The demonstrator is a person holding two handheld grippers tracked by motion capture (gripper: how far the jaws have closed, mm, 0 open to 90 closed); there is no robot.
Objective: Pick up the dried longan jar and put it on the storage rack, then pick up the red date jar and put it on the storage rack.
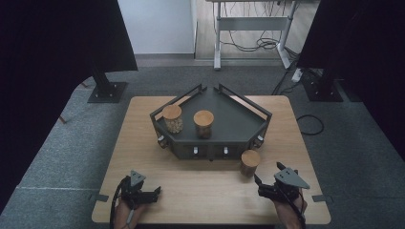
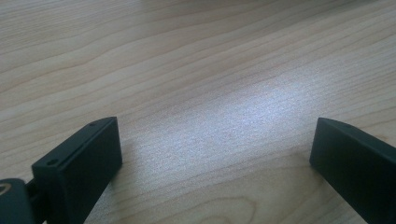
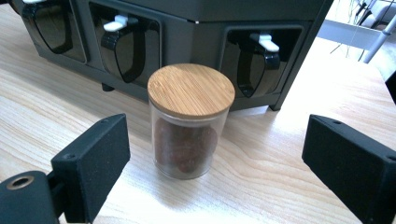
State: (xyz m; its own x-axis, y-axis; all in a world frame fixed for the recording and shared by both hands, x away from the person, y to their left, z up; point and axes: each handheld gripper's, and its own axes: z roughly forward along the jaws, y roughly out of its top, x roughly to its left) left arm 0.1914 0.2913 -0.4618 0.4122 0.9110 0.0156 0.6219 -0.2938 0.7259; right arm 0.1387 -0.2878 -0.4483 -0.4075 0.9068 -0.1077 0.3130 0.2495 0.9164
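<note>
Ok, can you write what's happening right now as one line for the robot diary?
right gripper: open, facing jar with brown bits, not touching | left gripper: open over bare table | two jars on the dark rack

- Three glass jars with bamboo lids: one with dark brown contents (image 3: 190, 122) on the table, two on the rack, one with pale contents (image 1: 172, 118), one darker (image 1: 204, 123).
- One dark corner rack (image 1: 239, 125).
- One wooden table (image 1: 138, 143).
- Two handheld grippers: left gripper (image 1: 158, 190), right gripper (image 1: 258, 183).
</note>
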